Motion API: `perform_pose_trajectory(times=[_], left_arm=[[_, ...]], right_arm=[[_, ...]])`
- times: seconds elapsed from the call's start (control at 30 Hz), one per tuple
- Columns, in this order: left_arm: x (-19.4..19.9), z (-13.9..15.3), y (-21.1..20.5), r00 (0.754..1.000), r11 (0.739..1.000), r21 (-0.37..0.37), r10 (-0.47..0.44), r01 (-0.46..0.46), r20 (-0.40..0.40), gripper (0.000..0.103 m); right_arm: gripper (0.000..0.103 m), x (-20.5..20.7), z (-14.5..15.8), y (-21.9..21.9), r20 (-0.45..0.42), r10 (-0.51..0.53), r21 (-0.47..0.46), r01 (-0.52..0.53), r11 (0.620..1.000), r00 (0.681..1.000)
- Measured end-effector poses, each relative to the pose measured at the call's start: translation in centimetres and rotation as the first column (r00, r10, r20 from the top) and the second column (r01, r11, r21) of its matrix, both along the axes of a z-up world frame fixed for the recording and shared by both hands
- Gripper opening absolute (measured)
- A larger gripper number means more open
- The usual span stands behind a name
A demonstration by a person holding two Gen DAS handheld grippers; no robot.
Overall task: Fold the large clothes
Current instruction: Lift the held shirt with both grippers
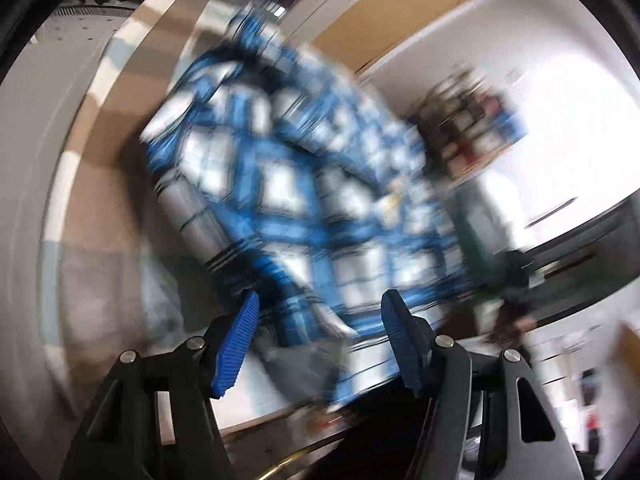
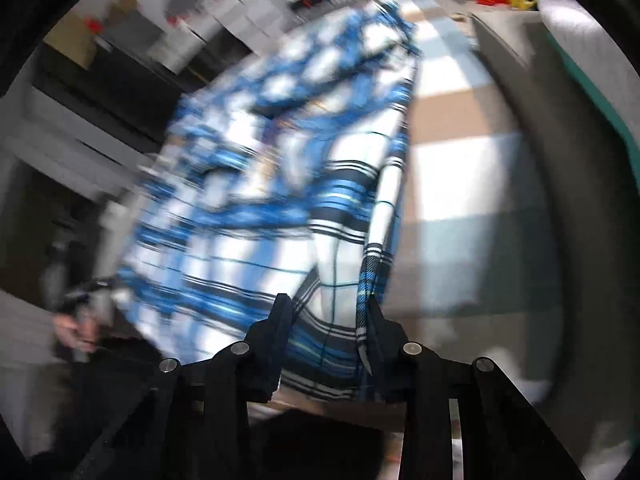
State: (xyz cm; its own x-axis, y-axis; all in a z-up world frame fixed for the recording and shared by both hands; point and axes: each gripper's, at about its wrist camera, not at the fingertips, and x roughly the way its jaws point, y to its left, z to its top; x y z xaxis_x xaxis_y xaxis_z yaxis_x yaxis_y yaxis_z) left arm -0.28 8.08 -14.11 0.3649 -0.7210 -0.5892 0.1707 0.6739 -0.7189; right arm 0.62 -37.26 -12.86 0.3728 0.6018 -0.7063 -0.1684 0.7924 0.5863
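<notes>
A large blue, white and black plaid shirt [image 1: 288, 184] hangs in the air, blurred by motion, and also fills the right wrist view [image 2: 256, 208]. My left gripper [image 1: 318, 320] has its blue-padded fingers [image 1: 240, 340] set wide apart, with cloth passing between them; no pad clearly touches it. My right gripper [image 2: 328, 312] has its black fingers [image 2: 280, 328] partly closed around a bunched fold of the shirt, which fills the gap between them. The other hand-held gripper shows at the left of the right wrist view [image 2: 80, 312], at the shirt's far edge.
A tan and pale checked surface [image 2: 448, 152] lies under and behind the shirt, also seen in the left wrist view [image 1: 100, 184]. A grey sofa edge [image 2: 532, 120] curves at the right. Shelves with clutter [image 1: 472, 128] and white cabinets [image 2: 240, 20] stand behind.
</notes>
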Motion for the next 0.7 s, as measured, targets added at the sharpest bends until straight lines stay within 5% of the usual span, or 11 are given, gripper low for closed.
perform_pose_trajectory(times=[0.03,0.1,0.2,0.27,0.43,0.57,0.6,0.63,0.67,0.7], left_arm=[[0.1,-0.2,0.2,1.0,1.0,-0.01,0.008,-0.008,-0.001,0.06],[0.6,-1.5,0.5,0.997,0.994,0.09,0.061,-0.057,-0.044,0.06],[1.5,-4.2,0.0,0.98,0.965,0.252,0.109,-0.065,-0.165,0.058],[1.5,-3.8,-0.1,0.982,0.958,0.279,0.117,-0.072,-0.147,0.06],[0.5,-3.0,-2.2,0.988,0.888,0.455,0.118,-0.061,-0.098,0.06],[0.3,-3.1,-5.3,0.996,0.776,0.631,0.064,-0.011,-0.061,0.06],[0.3,-3.2,-5.4,0.997,0.75,0.662,0.059,-0.006,-0.057,0.055],[0.4,-3.3,-5.6,0.997,0.721,0.693,0.061,-0.007,-0.054,0.04],[0.4,-3.2,-5.8,0.997,0.691,0.723,0.065,-0.01,-0.049,0.028],[0.3,-3.0,-5.7,0.996,0.713,0.701,0.057,0.003,-0.062,0.001]], right_arm=[[0.037,-0.2,0.1,-0.1,0.016,-0.002,0.029,0.002,1.0,1.0],[0.037,-0.2,-0.2,-0.1,0.026,-0.011,-0.001,0.011,1.0,1.0],[0.037,-0.4,-0.9,0.1,0.012,-0.03,-0.14,0.031,0.99,0.999],[0.037,-0.3,-1.4,0.6,0.009,-0.035,-0.255,0.036,0.966,0.999],[0.049,0.0,-2.0,0.4,0.005,-0.03,-0.31,0.03,0.95,1.0],[0.048,0.6,-2.3,0.5,-0.011,-0.034,-0.267,0.03,0.963,0.999],[0.029,0.7,-2.5,0.6,-0.029,-0.027,-0.22,0.02,0.975,0.999],[0.002,1.1,-2.6,0.7,-0.034,-0.031,-0.198,0.024,0.98,0.999],[0.003,1.2,-2.4,0.6,-0.028,-0.043,-0.191,0.037,0.981,0.999],[0.003,1.1,-2.1,0.5,-0.02,-0.059,-0.179,0.054,0.982,0.998]])
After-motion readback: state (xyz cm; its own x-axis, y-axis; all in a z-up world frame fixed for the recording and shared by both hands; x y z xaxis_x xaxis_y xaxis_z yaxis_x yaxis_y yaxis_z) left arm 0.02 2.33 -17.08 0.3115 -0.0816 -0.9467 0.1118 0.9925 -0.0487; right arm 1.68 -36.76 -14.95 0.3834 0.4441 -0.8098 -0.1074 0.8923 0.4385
